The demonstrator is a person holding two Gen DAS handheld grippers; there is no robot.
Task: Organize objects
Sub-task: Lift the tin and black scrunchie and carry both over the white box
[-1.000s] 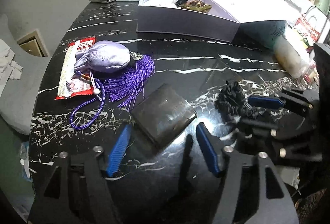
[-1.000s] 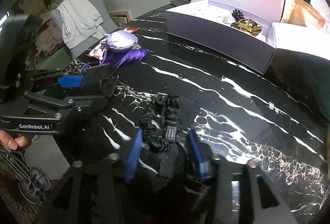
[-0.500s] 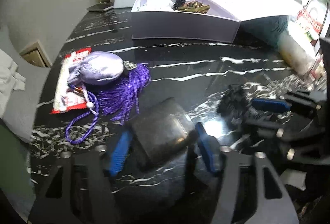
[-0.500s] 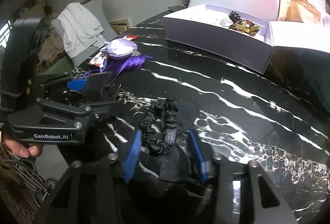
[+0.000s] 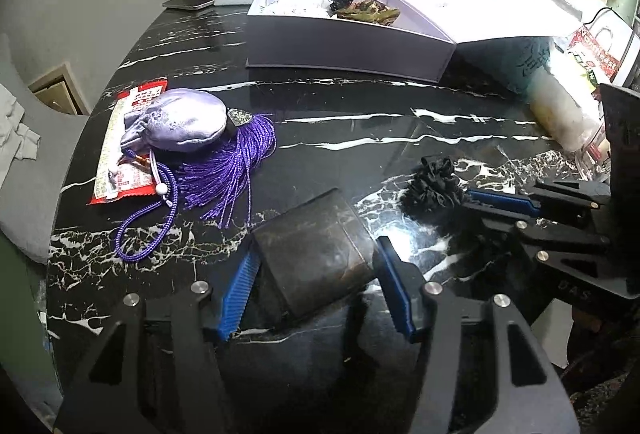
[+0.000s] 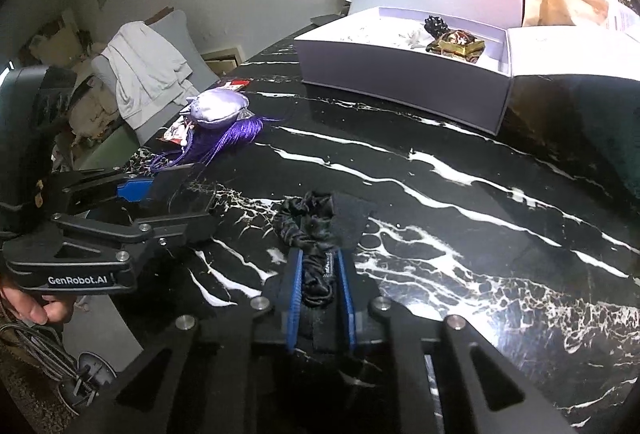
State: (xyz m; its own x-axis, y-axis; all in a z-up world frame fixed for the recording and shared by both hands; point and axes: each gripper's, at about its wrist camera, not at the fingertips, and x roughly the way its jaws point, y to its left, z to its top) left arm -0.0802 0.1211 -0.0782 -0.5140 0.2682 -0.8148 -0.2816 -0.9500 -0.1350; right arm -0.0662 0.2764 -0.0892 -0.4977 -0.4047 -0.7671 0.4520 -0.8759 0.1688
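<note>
On the black marble table (image 5: 360, 138) lies a dark brown wallet (image 5: 316, 254). My left gripper (image 5: 316, 246) is shut on it, one blue pad against each side. To the right a black scrunchie (image 5: 432, 186) sticks out of my right gripper (image 5: 480, 210). In the right wrist view the right gripper (image 6: 318, 254) has its jaws closing, and the pads squeeze the scrunchie (image 6: 312, 210). The left gripper (image 6: 168, 206) is at the left. An open white box (image 5: 344, 38) with small items inside stands at the back.
A lilac pouch (image 5: 176, 122) with a purple tassel lies on a red packet (image 5: 120, 154) at the left. A plastic bottle (image 5: 560, 114) lies at the right edge. A chair with white cloth (image 6: 148, 74) stands beyond the table. A hand (image 6: 24, 306) holds the left gripper.
Both grippers' jaws have narrowed: the left around the wallet, the right tight onto the scrunchie. The left gripper slid forward so the wallet sits between its pads.
</note>
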